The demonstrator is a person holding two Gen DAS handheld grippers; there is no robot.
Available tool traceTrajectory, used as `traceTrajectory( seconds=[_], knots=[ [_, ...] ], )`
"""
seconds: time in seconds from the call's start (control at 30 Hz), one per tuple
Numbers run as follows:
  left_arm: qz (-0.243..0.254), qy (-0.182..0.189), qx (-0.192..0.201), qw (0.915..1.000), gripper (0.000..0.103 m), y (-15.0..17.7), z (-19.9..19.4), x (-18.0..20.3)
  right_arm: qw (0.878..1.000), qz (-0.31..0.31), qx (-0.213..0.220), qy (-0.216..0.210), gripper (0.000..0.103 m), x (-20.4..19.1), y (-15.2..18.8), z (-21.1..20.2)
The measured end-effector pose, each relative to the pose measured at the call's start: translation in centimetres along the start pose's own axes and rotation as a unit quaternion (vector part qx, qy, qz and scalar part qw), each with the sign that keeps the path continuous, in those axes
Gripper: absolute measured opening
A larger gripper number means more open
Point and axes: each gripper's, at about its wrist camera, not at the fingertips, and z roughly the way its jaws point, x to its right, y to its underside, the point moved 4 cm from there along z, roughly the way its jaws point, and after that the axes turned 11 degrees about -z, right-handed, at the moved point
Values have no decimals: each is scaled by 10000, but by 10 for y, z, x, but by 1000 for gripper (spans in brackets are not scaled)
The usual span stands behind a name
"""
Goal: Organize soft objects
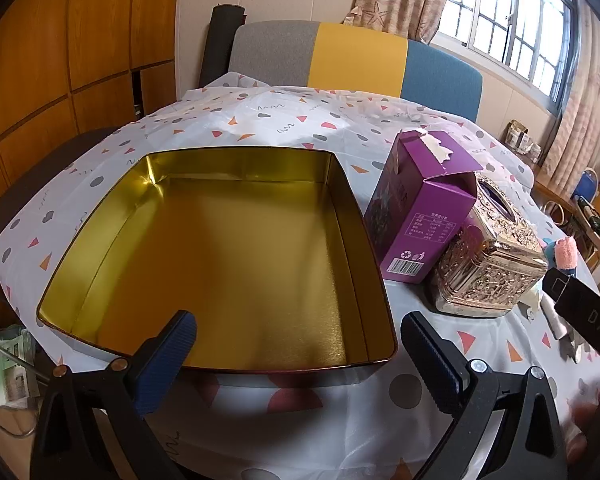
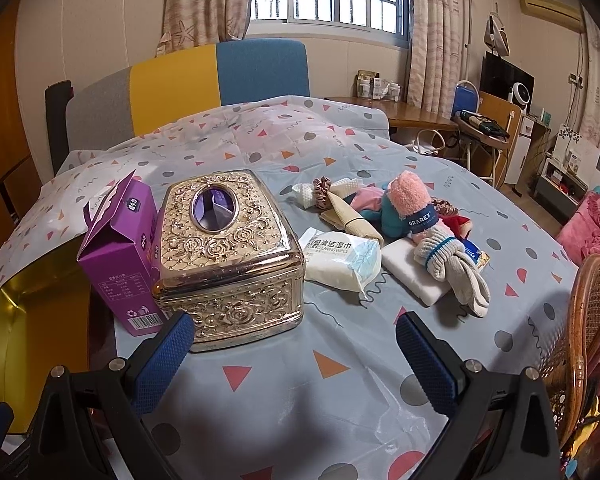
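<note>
Both grippers hold nothing, jaws spread wide. The left gripper (image 1: 298, 346) hangs over the near rim of the empty gold tin (image 1: 220, 256). The right gripper (image 2: 294, 346) hovers above the tablecloth (image 2: 340, 360), near the tissue box (image 2: 228, 256); the soft pile (image 2: 404, 216) (socks, scrunchies, cloths) lies beyond it, well apart, beside the wipes (image 2: 340, 260).

Both the left gripper (image 1: 298, 344) and the right gripper (image 2: 294, 346) have black plastic arms, ribbed blue finger pads (image 2: 162, 362) and round silver screws (image 2: 473, 366).
</note>
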Motion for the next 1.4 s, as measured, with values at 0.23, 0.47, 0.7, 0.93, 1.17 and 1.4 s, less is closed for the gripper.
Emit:
traceTrajectory(
  seconds=[0.23,0.47,0.7,0.93,1.17,1.4],
  knots=[
    [36,-66,-16,10000,103,2,1,0,10000,-66,24,-47,103,0,-1,3],
    [75,-133,-58,9999,103,4,3,2,9999,-19,-12,-118,103,3,2,8],
    [163,-158,-49,9997,103,6,2,6,9999,-12,-10,-157,103,6,3,10],
    [279,-148,-55,9995,103,7,1,12,9998,-36,-10,-169,103,8,3,11],
    [435,-149,-91,9989,103,9,3,21,9998,8,-53,-180,103,14,4,15],
    [713,205,-209,9970,103,11,2,40,9997,28,-86,-223,103,29,3,21]
  ],
)
